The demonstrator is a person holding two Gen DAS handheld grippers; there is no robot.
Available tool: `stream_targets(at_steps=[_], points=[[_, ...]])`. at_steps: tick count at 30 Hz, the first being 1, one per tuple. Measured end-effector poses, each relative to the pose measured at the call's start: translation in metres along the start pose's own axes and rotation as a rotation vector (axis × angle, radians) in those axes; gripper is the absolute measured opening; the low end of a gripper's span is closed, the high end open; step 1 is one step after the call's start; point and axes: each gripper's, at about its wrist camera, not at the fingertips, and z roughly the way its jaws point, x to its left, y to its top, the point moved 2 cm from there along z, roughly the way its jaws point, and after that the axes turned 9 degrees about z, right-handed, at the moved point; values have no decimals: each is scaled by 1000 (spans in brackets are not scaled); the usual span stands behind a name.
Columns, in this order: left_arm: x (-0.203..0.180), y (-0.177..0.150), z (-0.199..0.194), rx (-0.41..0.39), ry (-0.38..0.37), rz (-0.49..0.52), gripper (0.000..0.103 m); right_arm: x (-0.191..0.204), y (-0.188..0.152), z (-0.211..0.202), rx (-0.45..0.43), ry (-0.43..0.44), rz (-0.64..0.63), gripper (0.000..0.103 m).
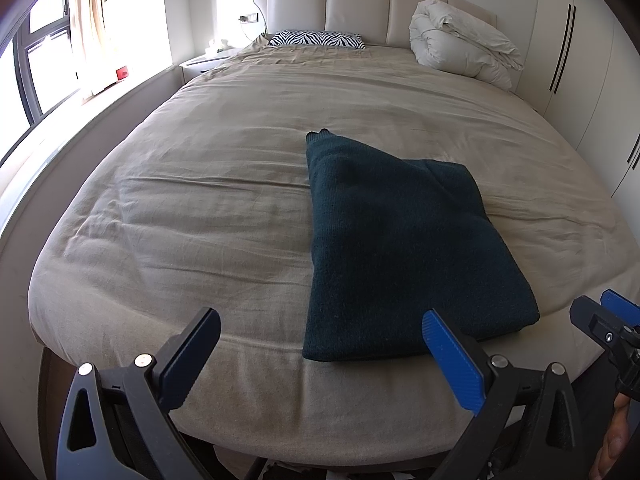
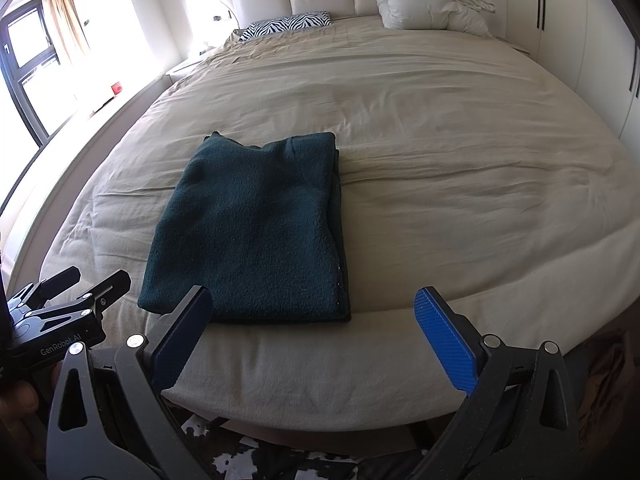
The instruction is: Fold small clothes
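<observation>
A dark green folded garment [image 1: 404, 248] lies flat near the bed's [image 1: 200, 200] foot edge, its near end almost reaching that edge. The left gripper [image 1: 320, 360] and right gripper [image 2: 316, 340] both hover over the foot edge with fingers [image 2: 444, 340] spread wide, holding nothing.

Premises: domestic bedroom.
Large bed [image 1: 200, 208] with padded headboard [image 1: 360, 4], zebra-print pillow [image 1: 316, 38], rolled duvet [image 1: 460, 40], fitted wardrobe [image 1: 580, 60], curtained window [image 1: 52, 48].

Black left claw [image 1: 320, 360], black right claw [image 2: 316, 340], ribbed blue pads [image 2: 444, 344], silver pivot screws, white "GenRobot.AI" lettering
</observation>
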Motion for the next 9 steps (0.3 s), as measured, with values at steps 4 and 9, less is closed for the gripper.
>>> stream_targets(at_steps=[4,9], points=[[1,1,1,2,-3,5,103,1,-2,0,2,0,1,103],[3,4,-1,-3,-4,10,103,0,-4,1,6,2,2,103]])
